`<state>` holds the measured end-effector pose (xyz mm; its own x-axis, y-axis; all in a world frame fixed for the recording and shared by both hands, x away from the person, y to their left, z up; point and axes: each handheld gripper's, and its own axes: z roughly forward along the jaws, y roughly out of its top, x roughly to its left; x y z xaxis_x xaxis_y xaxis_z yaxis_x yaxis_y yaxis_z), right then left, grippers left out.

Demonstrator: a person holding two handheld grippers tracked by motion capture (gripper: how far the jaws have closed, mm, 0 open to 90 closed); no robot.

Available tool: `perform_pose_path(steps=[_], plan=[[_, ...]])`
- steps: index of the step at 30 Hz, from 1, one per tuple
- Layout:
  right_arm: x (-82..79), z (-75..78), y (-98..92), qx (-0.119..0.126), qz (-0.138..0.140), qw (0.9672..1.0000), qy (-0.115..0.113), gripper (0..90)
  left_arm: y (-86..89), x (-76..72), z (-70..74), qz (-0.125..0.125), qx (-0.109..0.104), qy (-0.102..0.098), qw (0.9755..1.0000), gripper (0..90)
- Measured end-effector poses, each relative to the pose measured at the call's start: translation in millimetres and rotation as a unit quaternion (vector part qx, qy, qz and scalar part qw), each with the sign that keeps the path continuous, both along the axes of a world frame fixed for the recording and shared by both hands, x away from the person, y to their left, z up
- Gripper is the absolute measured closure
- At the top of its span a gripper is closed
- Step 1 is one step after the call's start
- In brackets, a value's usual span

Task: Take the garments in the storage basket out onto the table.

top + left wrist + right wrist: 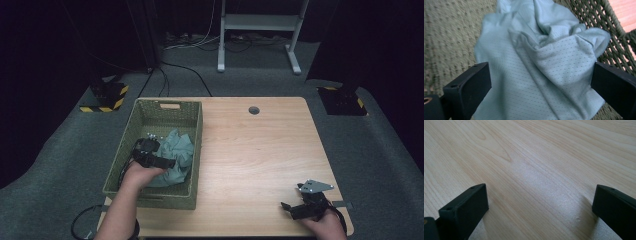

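Left gripper (161, 161) is down inside the green woven basket (150, 197) at the desk's left, fingers (466, 87) spread wide either side of the crumpled pale-green mesh cloth (536, 70), not yet pinching. Looks like the reach-to-grasp step; next likely lower onto a fold, close, lift out. Right gripper (288, 209) rests on the bare desk (529, 170) near the front right corner, fingers apart, holding nothing.

no readable text, labels, brands or numbers on anything in view
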<state>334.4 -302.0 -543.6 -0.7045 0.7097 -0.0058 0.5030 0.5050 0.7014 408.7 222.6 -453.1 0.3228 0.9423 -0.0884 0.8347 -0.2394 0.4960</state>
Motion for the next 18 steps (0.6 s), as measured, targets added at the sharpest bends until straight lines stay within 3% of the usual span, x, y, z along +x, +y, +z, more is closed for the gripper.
perform_pose_path(steps=[6, 9, 14, 18], plan=[[0.0, 0.0, 0.1, 0.0, 0.0, 1.0, 0.0, 0.1, 2.4, 4.9, -12.6, 0.003, 0.005, 0.044, 0.999, 3.0], [0.0, 0.0, 0.1, 0.0, 0.0, 1.0, 0.0, 0.1, 3.3, 6.7, -17.7, 0.003, -0.008, 0.054, 0.9985, 2.9], [0.0, 0.0, 0.1, 0.0, 0.0, 1.0, 0.0, 0.2, -0.7, 9.9, -24.1, -0.006, -0.005, 0.069, 0.9976, 5.0], [0.0, 0.0, 0.1, 0.0, 0.0, 1.0, 0.0, 0.2, -3.5, 12.8, -28.8, -0.019, 0.001, 0.08, 0.9966, 12.2]])
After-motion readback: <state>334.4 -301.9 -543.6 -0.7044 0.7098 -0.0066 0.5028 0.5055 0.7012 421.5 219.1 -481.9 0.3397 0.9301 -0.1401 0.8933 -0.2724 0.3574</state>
